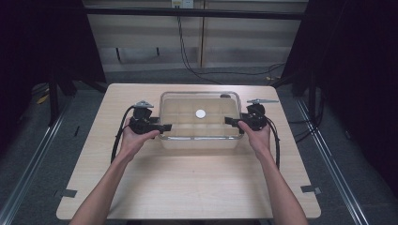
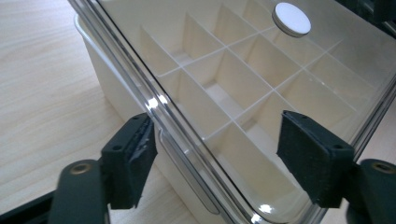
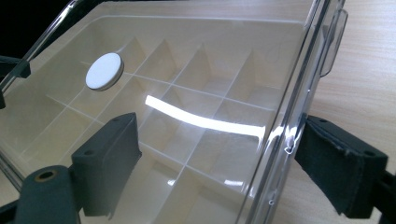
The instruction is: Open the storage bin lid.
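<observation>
A clear-lidded box (image 1: 199, 140) with cream dividers stands at the table's middle back. A white round disc (image 1: 200, 113) lies on the centre of its lid (image 1: 180, 108). My left gripper (image 1: 164, 127) is at the box's left end and stands open; in the left gripper view its jaws straddle the lid's edge (image 2: 154, 100), one over the lid and one outside the box wall (image 2: 109, 88). My right gripper (image 1: 230, 121) is open at the box's right end, its jaws either side of the lid's edge (image 3: 299, 88). The disc (image 2: 291, 18) (image 3: 104, 71) is seen in both gripper views.
The light wooden table (image 1: 187, 187) has bare room in front of the box and at both sides. A clear latch tab (image 3: 334, 44) hangs on the box's side. Cables (image 1: 187, 61) run over the floor behind the table; dark curtains flank it.
</observation>
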The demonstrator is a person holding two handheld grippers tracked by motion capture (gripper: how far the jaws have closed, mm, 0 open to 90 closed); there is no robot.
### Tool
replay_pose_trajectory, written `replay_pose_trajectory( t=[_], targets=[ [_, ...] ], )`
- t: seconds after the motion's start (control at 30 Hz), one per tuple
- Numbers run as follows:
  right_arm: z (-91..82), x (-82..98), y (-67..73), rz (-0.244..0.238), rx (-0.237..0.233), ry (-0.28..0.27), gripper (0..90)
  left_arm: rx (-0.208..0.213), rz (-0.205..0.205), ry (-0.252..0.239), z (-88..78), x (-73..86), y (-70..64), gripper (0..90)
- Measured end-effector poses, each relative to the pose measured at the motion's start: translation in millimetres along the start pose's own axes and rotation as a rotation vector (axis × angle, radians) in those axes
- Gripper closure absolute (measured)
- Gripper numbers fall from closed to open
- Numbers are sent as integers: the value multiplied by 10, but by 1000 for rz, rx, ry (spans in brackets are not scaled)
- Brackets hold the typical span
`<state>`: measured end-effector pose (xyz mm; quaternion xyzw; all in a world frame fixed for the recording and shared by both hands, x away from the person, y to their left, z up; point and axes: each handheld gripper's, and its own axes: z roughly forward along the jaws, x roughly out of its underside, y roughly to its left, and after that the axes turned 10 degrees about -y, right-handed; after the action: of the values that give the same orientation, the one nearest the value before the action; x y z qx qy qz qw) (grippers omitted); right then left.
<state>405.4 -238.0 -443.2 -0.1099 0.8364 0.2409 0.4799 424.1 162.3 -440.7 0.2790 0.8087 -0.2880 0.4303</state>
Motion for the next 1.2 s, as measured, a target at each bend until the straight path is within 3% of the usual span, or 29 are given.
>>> replay_pose_trajectory(
  t=[0.1, 0.23, 0.4, 0.6, 0.8, 1.2],
  targets=[
    [-48, -3, 11, -15, -9, -31, 162, -5, -4, -23, -20, 5, -18, 317],
    [-88, -3, -4, 7, -30, -51, 178, -8, 2, -37, -40, 22, -14, 346],
    [-166, -16, -55, 26, -57, -75, 321, -12, -39, -78, -57, 59, 5, 362],
    [-233, -6, -96, 50, -54, -104, 462, -13, -27, -84, -87, 50, 16, 405],
    [-233, 51, -106, 66, -17, -79, 494, -4, 9, -89, -171, 25, -27, 497],
    [-325, 43, -82, 78, -18, -101, 622, -9, 2, -102, -247, 31, -24, 592]
  ],
)
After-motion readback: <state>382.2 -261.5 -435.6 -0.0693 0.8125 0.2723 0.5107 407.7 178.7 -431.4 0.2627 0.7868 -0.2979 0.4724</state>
